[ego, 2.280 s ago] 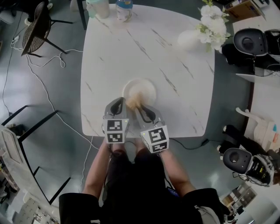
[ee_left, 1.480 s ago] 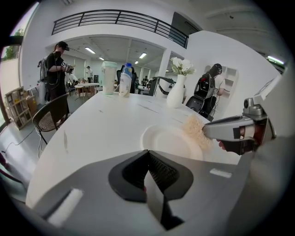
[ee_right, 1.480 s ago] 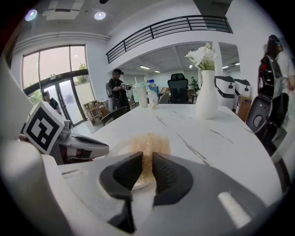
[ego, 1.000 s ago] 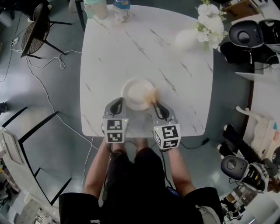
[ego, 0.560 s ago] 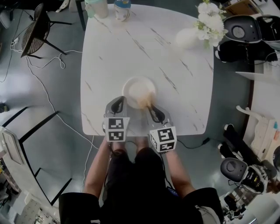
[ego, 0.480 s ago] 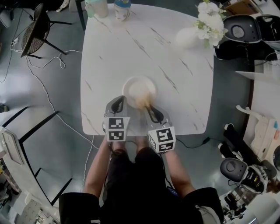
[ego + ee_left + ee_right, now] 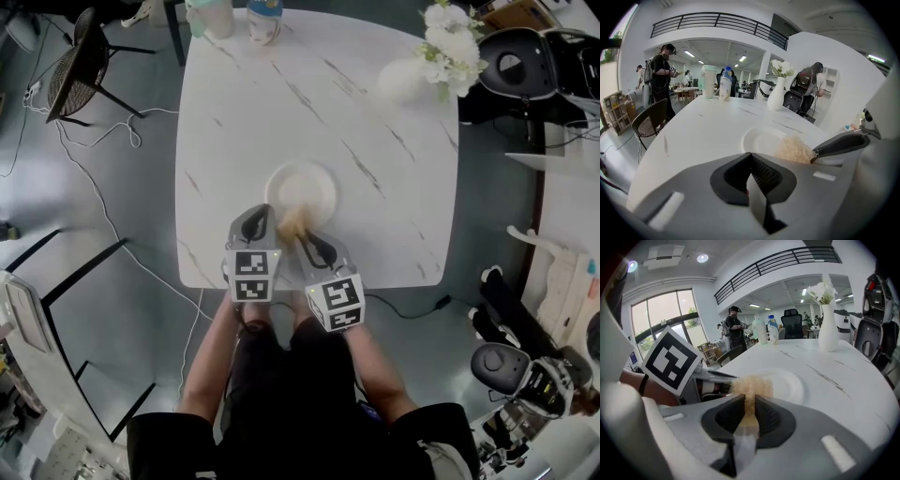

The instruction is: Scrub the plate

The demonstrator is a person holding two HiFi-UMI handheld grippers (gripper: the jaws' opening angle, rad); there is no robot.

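- White marble-veined table (image 7: 375, 122) on a grey, glossy floor (image 7: 103, 216).
- Dark mesh chair (image 7: 80, 58) off the table's far left corner; cables (image 7: 94, 124) trail beside it.
- Upper balcony railing (image 7: 717, 21); tall windows (image 7: 670, 310); ceiling lights (image 7: 702, 258) on.

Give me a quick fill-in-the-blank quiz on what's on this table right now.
1. The right tool is shut on a tan ____.
2. The left tool, jaws together, holds ____.
3. Both tools point toward the round white ____.
4. The vase holds white ____.

Missing words: scrubber; nothing; plate; flowers.
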